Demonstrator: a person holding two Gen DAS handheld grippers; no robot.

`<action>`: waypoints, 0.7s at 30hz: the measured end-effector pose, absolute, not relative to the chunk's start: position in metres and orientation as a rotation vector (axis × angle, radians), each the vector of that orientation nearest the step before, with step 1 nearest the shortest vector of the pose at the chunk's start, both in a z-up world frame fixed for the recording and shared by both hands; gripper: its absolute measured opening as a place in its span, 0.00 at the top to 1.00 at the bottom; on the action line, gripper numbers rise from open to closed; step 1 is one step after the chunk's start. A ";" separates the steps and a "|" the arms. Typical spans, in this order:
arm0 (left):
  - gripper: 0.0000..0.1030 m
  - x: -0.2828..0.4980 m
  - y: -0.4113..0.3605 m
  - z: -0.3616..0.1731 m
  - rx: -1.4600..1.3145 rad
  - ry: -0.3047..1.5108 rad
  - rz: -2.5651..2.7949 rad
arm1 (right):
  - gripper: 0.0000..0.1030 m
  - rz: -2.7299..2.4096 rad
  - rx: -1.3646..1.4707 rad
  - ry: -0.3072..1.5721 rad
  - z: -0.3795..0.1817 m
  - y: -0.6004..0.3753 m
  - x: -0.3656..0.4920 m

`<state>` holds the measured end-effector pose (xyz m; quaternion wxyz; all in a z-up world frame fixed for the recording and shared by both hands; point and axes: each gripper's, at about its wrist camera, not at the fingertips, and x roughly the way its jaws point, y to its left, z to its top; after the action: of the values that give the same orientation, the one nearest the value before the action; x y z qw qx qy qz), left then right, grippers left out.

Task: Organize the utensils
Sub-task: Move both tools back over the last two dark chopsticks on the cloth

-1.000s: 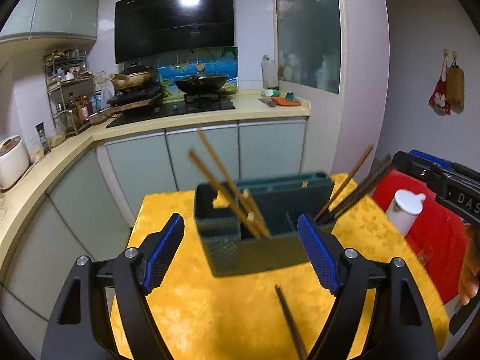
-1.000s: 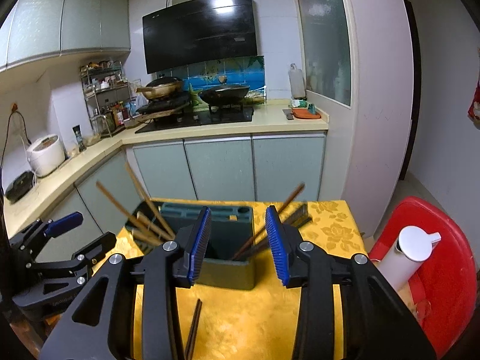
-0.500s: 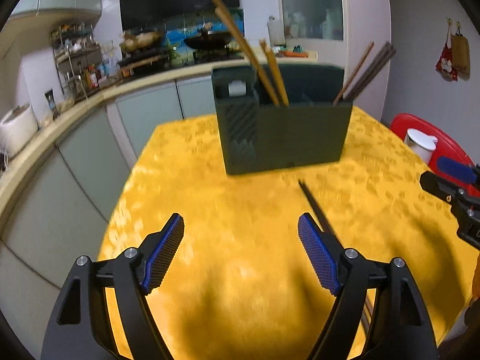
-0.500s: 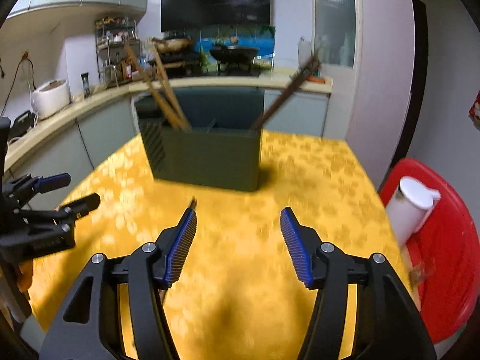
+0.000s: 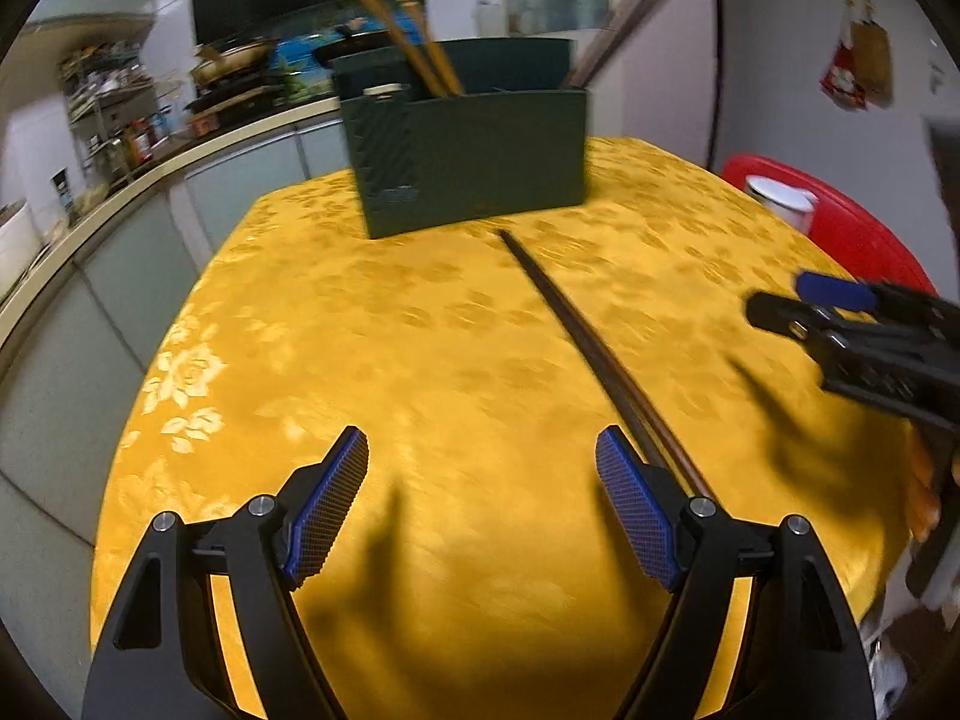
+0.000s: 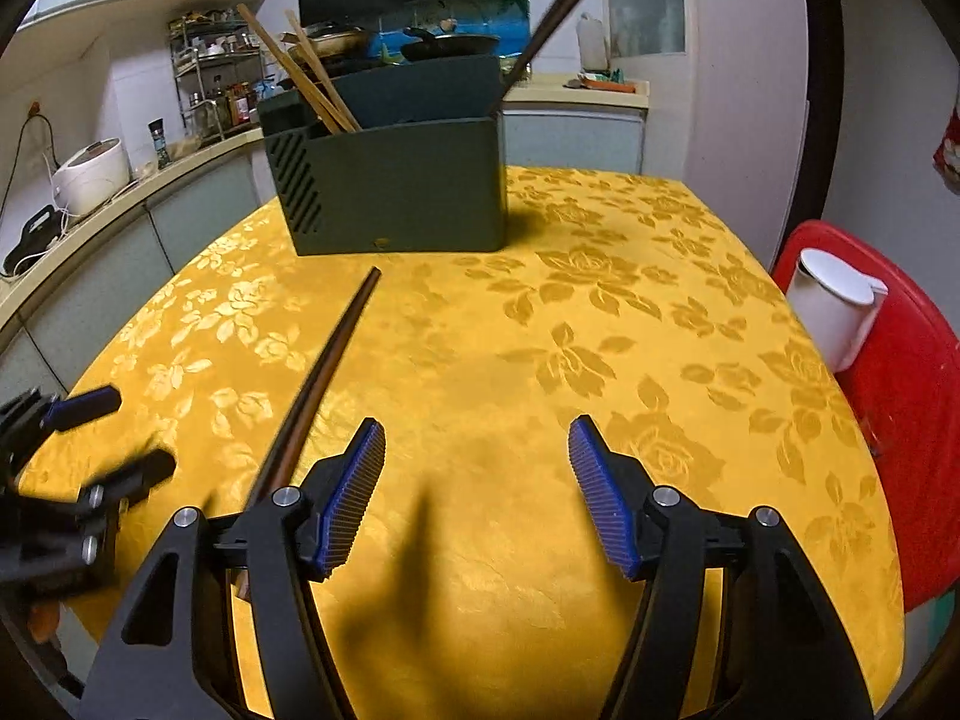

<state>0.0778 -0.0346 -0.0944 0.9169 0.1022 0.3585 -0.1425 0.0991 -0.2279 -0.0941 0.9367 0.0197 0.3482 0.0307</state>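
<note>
A pair of dark chopsticks (image 5: 570, 324) (image 6: 327, 372) lies on the yellow tablecloth (image 5: 360, 330), pointing toward a dark green utensil holder (image 5: 474, 162) (image 6: 396, 192). In the holder's left compartment stand light wooden chopsticks (image 6: 306, 78), and dark ones (image 6: 546, 24) lean out at its right. My left gripper (image 5: 480, 441) (image 6: 120, 435) is open low over the cloth, with the loose chopsticks passing just outside its right finger. My right gripper (image 6: 477, 427) (image 5: 804, 303) has its jaws opening with nothing between them; the chopsticks lie to the left of its left finger.
A red stool (image 6: 900, 390) with a white lidded container (image 6: 834, 312) stands against the table's right edge. A kitchen counter (image 6: 120, 198) with a rice cooker and racks runs along the left and back. The cloth (image 6: 600, 330) between holder and grippers is bare.
Both grippers have come down from the holder's height to just above the tablecloth and back toward the near edge. The right jaws have spread wider. The loose chopsticks have not moved.
</note>
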 end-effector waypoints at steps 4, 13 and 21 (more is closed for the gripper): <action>0.26 0.066 -0.048 -0.098 0.228 0.744 -0.360 | 0.40 0.046 0.058 0.713 -0.096 -0.237 0.099; 0.26 0.063 -0.058 -0.111 0.210 0.803 -0.433 | 0.40 0.029 0.076 0.709 -0.094 -0.246 0.099; 0.26 0.064 -0.059 -0.112 0.219 0.813 -0.411 | 0.40 0.045 0.067 0.717 -0.096 -0.240 0.098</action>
<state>0.0640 -0.0594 -0.1124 0.8921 0.1056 0.3919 -0.1982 0.0983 -0.2402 -0.0965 0.9356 0.0330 0.3508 0.0221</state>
